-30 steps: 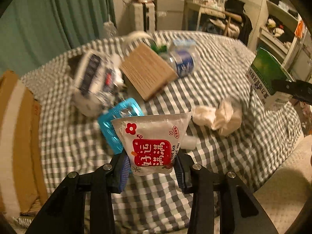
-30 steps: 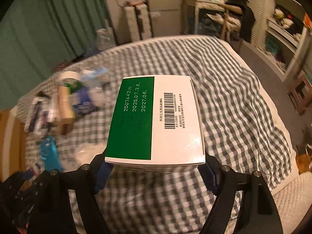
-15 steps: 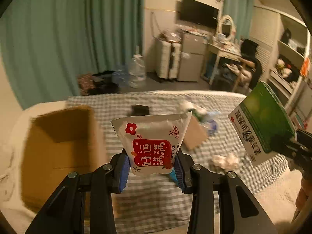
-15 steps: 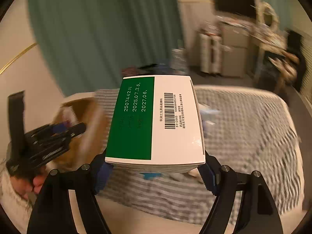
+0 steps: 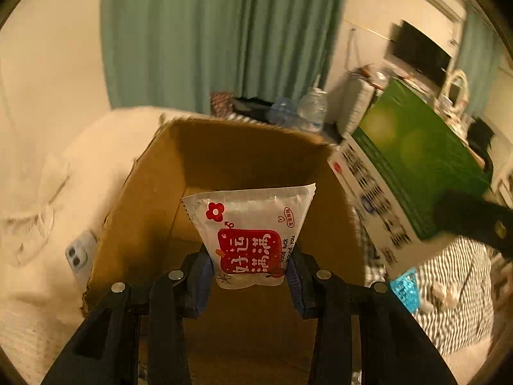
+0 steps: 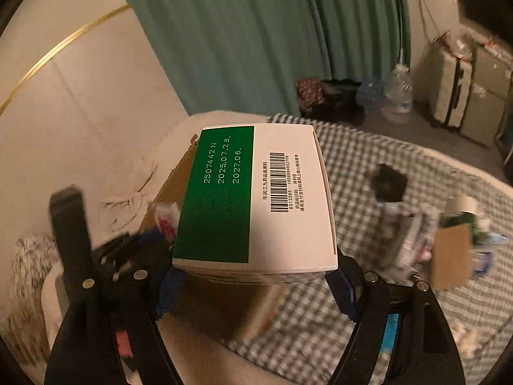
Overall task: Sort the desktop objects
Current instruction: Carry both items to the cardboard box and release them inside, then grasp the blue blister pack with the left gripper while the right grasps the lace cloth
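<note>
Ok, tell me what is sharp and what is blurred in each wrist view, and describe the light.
Left wrist view: the sachet between the jaws is sharp; the green box at right and the cardboard box rim smear. Right wrist view: the green box's print reads crisply; the checked cloth clutter and the left gripper blur. Both views: dim, warm, fisheye-curved.

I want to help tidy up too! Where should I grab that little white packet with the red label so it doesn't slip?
Grip the small white plastic packet with the red label at its narrow lower end, pinching from both sides. It flares wider toward the sealed top edge, so the bottom fits between fingers. The left gripper holds it just that way, upright over the open brown cardboard box.
</note>
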